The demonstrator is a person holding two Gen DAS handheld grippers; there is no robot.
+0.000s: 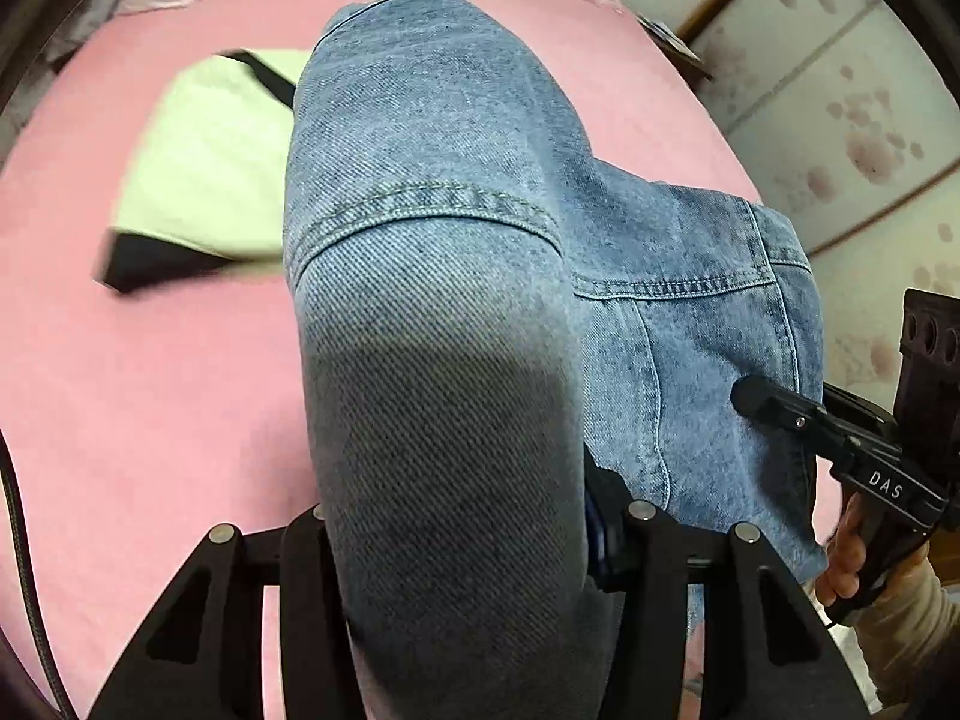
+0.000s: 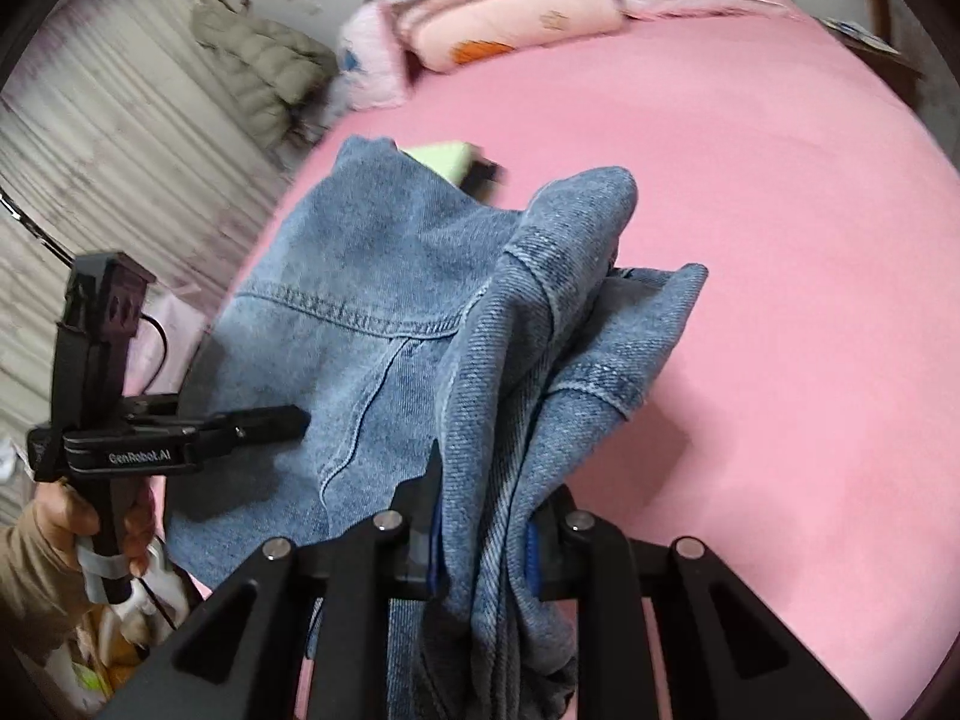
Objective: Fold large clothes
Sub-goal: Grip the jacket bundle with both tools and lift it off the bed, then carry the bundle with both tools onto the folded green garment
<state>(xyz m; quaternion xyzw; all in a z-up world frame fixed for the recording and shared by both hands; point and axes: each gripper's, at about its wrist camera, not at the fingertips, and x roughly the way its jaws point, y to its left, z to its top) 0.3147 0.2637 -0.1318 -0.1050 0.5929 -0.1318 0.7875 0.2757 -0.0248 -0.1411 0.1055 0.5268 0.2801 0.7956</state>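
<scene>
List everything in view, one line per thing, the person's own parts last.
denim garment: one, blue, held up over the bed in both grippers
sheet: one, pink, covering the bed
folded cloth: one, pale green with black trim, on the sheet beyond the denim garment
bedding: folded stack, pink and patterned, at the far end of the bed
jacket: one, olive, padded, against the wall left of the bed
left gripper: one, black, shut on the denim garment
right gripper: one, black, shut on the denim garment
left hand: one, beige sleeve, on its gripper's handle
right hand: one, pale sleeve, on its gripper's handle
</scene>
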